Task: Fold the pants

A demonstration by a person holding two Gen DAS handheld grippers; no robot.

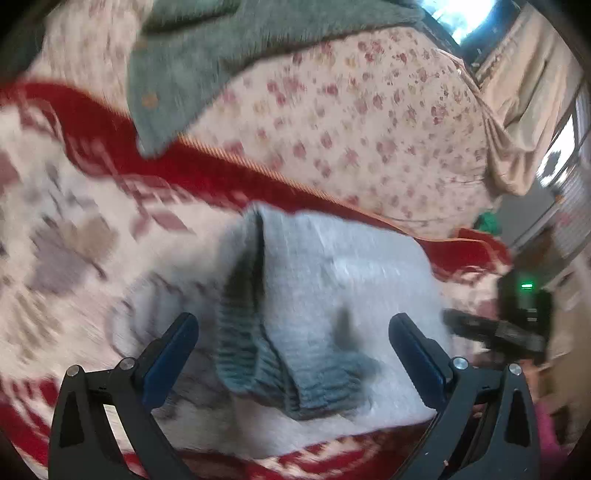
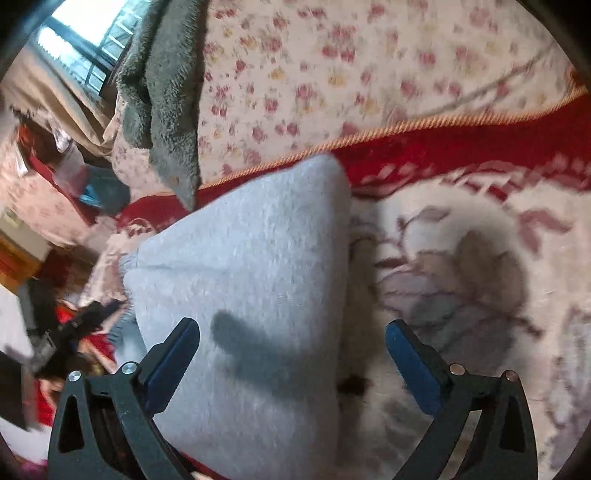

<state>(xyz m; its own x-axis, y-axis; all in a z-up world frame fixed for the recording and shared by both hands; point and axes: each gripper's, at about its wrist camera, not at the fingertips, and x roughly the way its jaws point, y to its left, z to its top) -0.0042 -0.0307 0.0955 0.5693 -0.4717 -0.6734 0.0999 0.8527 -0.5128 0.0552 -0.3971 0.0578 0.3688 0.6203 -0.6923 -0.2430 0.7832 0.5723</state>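
Note:
The light grey-blue pants (image 1: 351, 266) lie folded into a thick stack on a red and white patterned blanket (image 1: 74, 229). A ribbed band (image 1: 243, 332) of the pants shows at the stack's near left side. My left gripper (image 1: 293, 332) hovers over that near edge, jaws wide open, pads clear of the cloth. In the right wrist view the pants (image 2: 251, 266) fill the middle, with a folded edge running down the right side. My right gripper (image 2: 291, 328) stands wide open over this edge, its left finger above the cloth and its right finger above the blanket (image 2: 461, 266).
A grey fleece garment (image 1: 207, 66) lies on a floral sheet (image 1: 369, 122) behind the blanket. A beige curtain (image 1: 524, 92) and a bright window (image 1: 465, 14) are at the back. The other tool's black body (image 1: 495, 332) blurs at the right edge.

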